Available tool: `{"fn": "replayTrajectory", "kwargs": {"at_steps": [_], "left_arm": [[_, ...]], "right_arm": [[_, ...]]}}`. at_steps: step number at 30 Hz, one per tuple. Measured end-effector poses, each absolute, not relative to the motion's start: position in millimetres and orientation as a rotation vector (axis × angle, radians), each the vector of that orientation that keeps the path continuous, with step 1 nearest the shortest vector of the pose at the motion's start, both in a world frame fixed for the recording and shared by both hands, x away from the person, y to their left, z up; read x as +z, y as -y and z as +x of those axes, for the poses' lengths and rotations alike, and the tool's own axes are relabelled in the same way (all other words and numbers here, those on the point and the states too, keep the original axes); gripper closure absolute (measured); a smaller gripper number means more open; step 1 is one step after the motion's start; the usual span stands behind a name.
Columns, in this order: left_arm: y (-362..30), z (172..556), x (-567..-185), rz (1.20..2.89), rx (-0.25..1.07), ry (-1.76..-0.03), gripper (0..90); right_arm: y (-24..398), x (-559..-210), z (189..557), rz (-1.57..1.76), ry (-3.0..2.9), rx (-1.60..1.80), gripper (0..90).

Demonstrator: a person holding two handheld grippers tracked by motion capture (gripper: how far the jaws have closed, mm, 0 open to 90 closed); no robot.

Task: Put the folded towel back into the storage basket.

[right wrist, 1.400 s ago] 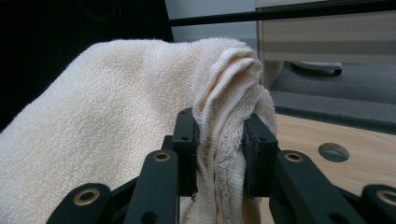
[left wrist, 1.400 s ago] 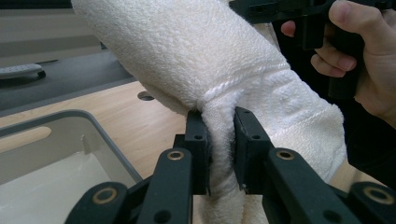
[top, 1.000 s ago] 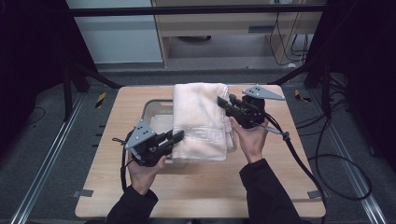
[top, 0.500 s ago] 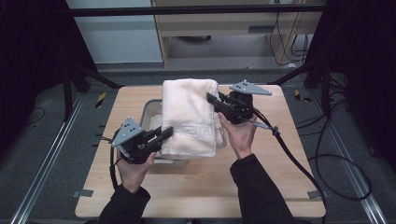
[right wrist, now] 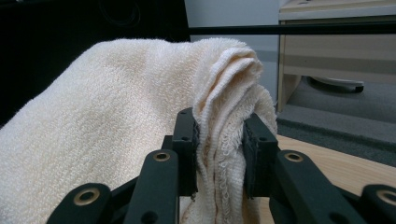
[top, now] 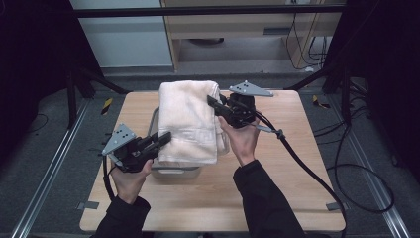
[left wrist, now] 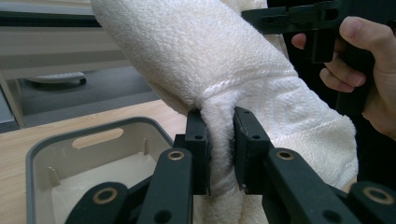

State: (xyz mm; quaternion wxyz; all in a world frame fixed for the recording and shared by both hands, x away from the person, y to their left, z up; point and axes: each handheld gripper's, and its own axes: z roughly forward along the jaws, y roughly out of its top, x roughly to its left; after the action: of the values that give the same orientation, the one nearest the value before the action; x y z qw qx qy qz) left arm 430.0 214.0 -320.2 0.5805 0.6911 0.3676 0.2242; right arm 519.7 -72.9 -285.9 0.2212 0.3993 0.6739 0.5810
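1. Count first: one cream folded towel (top: 188, 121), one grey plastic bin (top: 173, 171), one wooden table (top: 297, 163), two tongs, two hands.
2. The towel sits in the middle of the high view, held up over the bin, draped long from the upper centre down toward the lower centre of the frame.
3. Left tongs (top: 161, 140), lower left of the high view, are pinching the towel's near left corner; in the left gripper view the tongs (left wrist: 219, 149) are narrowed to a small gap with a thick fold of towel (left wrist: 261, 88) squeezed between them.
4. Right tongs (top: 214, 104), upper centre of the high view, bite the towel's far right edge; in the right gripper view the tongs (right wrist: 219, 149) are closed in on several bunched layers of towel (right wrist: 107, 126).
5. The bin shows at lower left of the left gripper view (left wrist: 56, 154), open-topped, pale inside, on the table just beneath the towel.
6. The other hand (left wrist: 369, 70) shows at upper right of the left gripper view, gripping its black handle.
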Motion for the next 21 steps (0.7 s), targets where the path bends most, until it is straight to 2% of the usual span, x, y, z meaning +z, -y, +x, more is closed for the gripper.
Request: {"fn": "replayTrajectory", "kwargs": {"at_steps": [21], "left_arm": [[-242, 434, -323, 1.592, 0.550, -0.914, 77.2]], "right_arm": [[37, -290, 537, 1.088, -1.902, 1.610, 70.8]]}}
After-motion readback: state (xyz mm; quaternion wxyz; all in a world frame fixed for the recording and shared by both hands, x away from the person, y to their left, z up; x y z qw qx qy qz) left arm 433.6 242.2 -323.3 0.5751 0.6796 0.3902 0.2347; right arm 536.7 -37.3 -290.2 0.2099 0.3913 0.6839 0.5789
